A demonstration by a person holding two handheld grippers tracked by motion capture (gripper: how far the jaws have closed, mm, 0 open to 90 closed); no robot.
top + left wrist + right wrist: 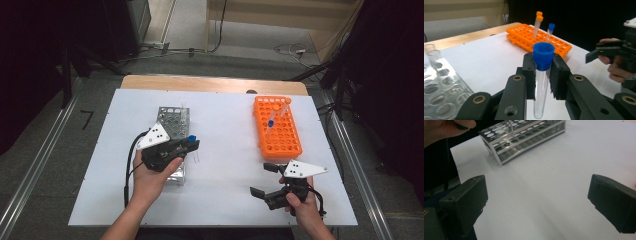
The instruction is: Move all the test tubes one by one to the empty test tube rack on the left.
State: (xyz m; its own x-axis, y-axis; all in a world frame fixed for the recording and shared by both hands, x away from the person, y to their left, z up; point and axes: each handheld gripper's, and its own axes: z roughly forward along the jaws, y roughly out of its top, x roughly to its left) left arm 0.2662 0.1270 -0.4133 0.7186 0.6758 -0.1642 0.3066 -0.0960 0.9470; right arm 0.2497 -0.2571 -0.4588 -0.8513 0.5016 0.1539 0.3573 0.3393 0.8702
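holding a clear plastic test tube with a blue cap (543, 75) in the left gripper (543, 77), pinched just under the cap between the two black pads, at the centre of the left gripper view. in the high view, same tube (192, 139) at middle left of the frame, raised beside the clear acrylic tube rack (172, 125). right gripper (266, 179) at lower right of the high view, jaws spread wide with nothing between them, only the bare white table sheet (554, 170) under them.

probably the carrying step: tube lifted out of the clear rack and on the way to the orange plastic tube rack (277, 126) at upper right of the high view. there already, one blue-capped tube (270, 123) and two orange-capped tubes (287, 102), standing tilted in their holes.

next move, by judgement: bring the tube across, set it upright over a free hole, lower the rounded bottom in, then release. maybe a handover to the open right gripper first; not possible to tell.

hard to make out: lower end of the held tube cut off at the bottom edge of the left gripper view. number of tubes left in the clear rack unsure, because clear on clear; at least one at the upper left of that view. free holes of the orange rack too small to count.
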